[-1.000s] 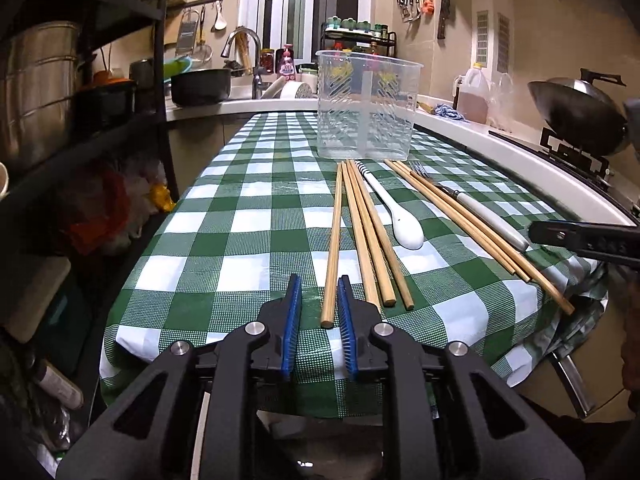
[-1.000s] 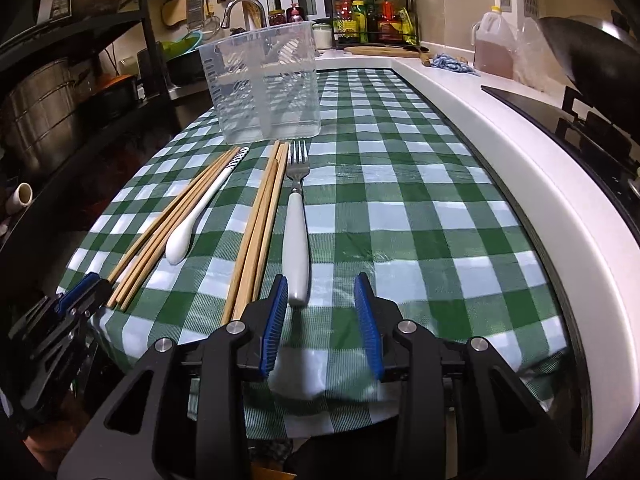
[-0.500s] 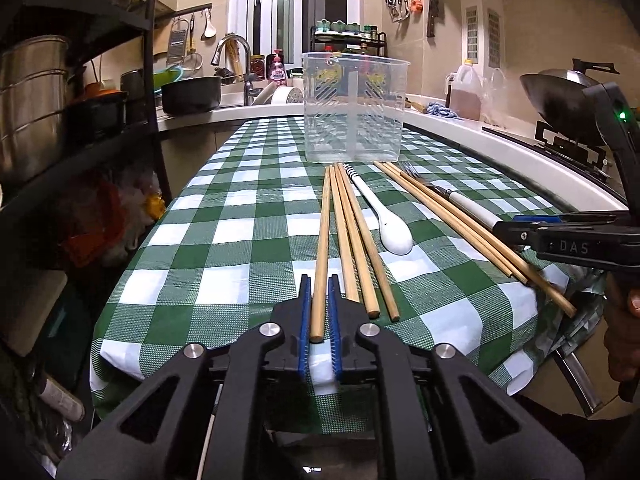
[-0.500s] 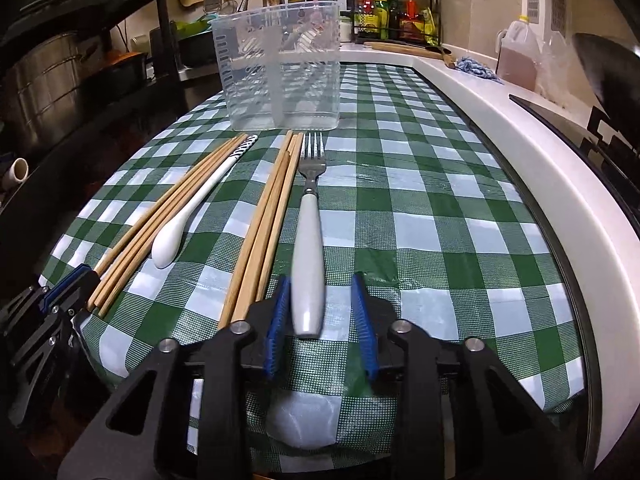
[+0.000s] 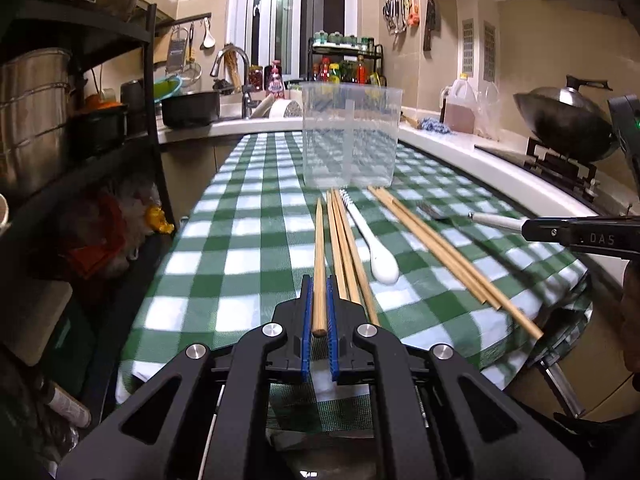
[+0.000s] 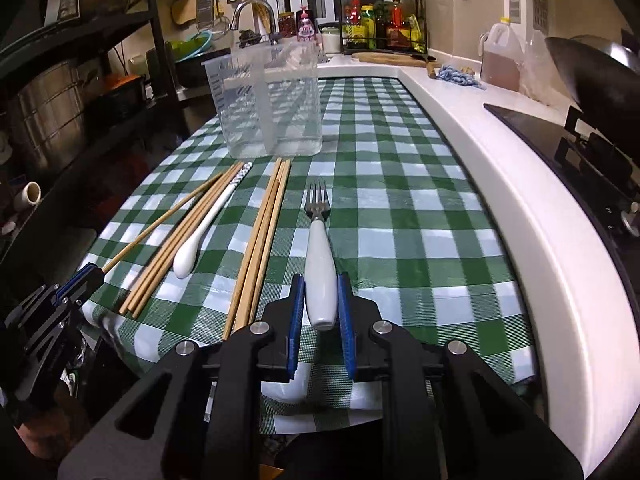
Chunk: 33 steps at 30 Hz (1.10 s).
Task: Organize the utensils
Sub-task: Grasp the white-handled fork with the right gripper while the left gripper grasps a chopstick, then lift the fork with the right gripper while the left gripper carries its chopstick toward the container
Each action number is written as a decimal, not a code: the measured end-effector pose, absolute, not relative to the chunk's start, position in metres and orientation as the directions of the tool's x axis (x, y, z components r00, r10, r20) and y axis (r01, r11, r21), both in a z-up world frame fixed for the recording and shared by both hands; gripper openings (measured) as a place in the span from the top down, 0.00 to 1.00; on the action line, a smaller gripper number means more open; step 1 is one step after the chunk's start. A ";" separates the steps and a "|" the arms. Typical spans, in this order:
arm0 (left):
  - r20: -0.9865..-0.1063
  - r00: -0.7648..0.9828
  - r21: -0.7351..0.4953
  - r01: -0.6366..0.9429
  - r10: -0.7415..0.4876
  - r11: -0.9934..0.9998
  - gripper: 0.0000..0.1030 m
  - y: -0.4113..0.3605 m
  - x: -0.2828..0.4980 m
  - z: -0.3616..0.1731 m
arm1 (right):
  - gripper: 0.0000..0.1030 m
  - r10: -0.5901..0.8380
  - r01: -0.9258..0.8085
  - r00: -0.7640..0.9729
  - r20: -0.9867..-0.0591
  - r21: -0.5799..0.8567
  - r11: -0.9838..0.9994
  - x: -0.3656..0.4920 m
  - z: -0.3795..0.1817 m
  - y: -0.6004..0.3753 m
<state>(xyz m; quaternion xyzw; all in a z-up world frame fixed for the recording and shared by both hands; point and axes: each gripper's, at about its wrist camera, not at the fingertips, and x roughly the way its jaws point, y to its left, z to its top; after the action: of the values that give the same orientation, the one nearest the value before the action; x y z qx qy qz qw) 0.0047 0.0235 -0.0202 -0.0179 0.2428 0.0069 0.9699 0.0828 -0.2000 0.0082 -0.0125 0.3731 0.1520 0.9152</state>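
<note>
Kitchen tabletop (image 5: 248, 240), checked cloth. Left claw (image 5: 319, 320) is clenched on one chopstick (image 5: 319, 256); right claw (image 6: 321, 312) grips the fork (image 6: 320, 256) by its handle, each end-held, probably for dropping upright into the clear container (image 5: 350, 132) beyond.

**Both grippers clamped, one utensil in each**

The left gripper (image 5: 319, 312) is held pointing forward and somewhat downward, its blue pads (image 5: 307, 312) pressed on either side of a single chopstick (image 5: 319, 264), whose blunt end sits between the fingers. The right gripper (image 6: 321, 304) is angled more steeply down, its pads (image 6: 296, 304) closed against the white handle of a fork (image 6: 320, 264), the tines pointing away beyond the fingertips.
</note>
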 end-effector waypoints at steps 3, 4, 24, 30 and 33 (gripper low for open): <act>-0.447 0.895 -0.043 -0.024 0.002 0.999 0.94 0.029 0.001 -0.005 | 0.83 0.275 -0.297 0.699 -0.660 0.082 0.951 0.077 0.024 -0.205; -0.445 0.896 -0.051 -0.023 -0.002 0.998 0.94 0.030 0.001 -0.001 | 0.83 0.275 -0.298 0.706 -0.653 0.079 0.951 0.077 0.027 -0.206; -0.355 0.934 -0.080 0.002 -0.031 0.997 0.94 0.050 0.038 0.097 | 0.83 0.350 -0.381 0.752 -0.558 0.063 0.922 0.104 0.086 -0.207; -0.366 0.929 -0.109 0.011 -0.050 0.994 0.94 0.057 0.067 0.134 | 0.83 0.366 -0.374 0.767 -0.527 0.097 0.922 0.120 0.109 -0.208; -0.391 0.918 -0.120 0.020 -0.066 0.993 0.94 0.058 0.083 0.147 | 0.83 0.374 -0.375 0.763 -0.527 0.111 0.920 0.129 0.116 -0.207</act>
<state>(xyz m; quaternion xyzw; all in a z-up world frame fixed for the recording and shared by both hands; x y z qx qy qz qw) 0.0828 0.0583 0.1471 -0.0569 0.2014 -0.0219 0.9776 0.1295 -0.2069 0.1158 -0.0004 0.2808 0.1996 0.9388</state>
